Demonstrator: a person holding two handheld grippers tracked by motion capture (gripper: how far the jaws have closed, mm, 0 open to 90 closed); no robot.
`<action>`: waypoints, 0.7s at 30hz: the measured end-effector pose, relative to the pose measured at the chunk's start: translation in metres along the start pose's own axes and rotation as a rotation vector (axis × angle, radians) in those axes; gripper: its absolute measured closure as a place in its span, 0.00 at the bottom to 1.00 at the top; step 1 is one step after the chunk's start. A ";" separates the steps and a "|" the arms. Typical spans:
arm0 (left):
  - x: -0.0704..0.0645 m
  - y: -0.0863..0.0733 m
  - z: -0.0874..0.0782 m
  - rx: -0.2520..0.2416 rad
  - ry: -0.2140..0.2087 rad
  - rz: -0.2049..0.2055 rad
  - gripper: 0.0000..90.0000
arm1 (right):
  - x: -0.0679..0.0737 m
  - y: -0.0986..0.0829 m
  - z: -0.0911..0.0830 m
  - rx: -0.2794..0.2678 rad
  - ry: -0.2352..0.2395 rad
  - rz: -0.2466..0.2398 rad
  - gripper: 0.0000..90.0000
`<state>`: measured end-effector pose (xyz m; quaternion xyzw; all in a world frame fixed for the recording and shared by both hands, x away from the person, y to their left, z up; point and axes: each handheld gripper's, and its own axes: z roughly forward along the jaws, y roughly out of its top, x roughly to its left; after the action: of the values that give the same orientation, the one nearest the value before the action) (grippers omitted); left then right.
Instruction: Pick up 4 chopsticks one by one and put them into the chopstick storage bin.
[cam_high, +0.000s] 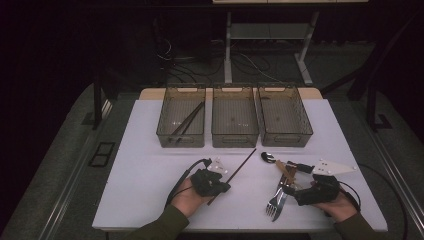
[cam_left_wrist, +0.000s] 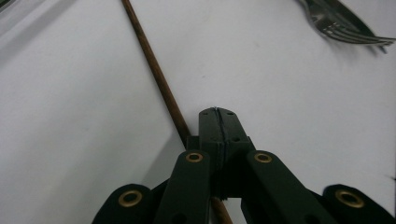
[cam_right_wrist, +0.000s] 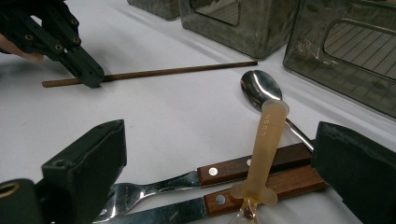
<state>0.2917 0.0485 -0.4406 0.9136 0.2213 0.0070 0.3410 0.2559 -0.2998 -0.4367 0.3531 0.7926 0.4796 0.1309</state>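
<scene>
From the high view, your left claw (cam_high: 223, 186) sits near the front of the white bench (cam_high: 145, 165), closed onto a dark wooden chopstick (cam_high: 239, 169) that lies slanting up and to the right toward the middle bin (cam_high: 234, 136). Three clear bins stand in a row at the back; the left bin (cam_high: 181, 136) already has chopsticks lying in it, and the right bin (cam_high: 286, 135) is beside the middle one. Your right claw (cam_high: 291, 186) is over a small heap of cutlery: a spoon (cam_high: 267, 157) and forks (cam_high: 276, 204).

In the left gripper view, your claw's (cam_left_wrist: 218, 122) jaws are pressed fully together, and the chopstick (cam_left_wrist: 154, 70) runs from under them, flat on the bench, away to the upper left. Fork tines (cam_left_wrist: 345, 30) show at the top right.

In the right gripper view, your right claw (cam_right_wrist: 219, 177) stands wide open and holds nothing. Between its jaws lie two wooden-handled forks (cam_right_wrist: 252, 170), with a pale translucent handle (cam_right_wrist: 266, 144) resting across them and the spoon (cam_right_wrist: 260, 88) just behind. Farther off, your left claw (cam_right_wrist: 91, 77) pinches the chopstick (cam_right_wrist: 182, 71) near one end.
</scene>
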 end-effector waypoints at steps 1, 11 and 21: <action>0.001 0.000 0.000 -0.002 -0.005 -0.003 1.00 | 0.000 0.000 0.000 0.000 0.001 -0.001 0.04; 0.004 0.001 -0.011 -0.075 0.023 -0.028 0.95 | 0.000 0.000 0.000 0.000 0.001 -0.002 0.04; 0.011 0.001 -0.001 -0.066 0.094 -0.059 0.81 | 0.000 0.000 0.001 0.002 0.001 -0.002 0.04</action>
<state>0.3020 0.0529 -0.4404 0.8935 0.2639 0.0472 0.3603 0.2563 -0.2994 -0.4371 0.3524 0.7934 0.4789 0.1305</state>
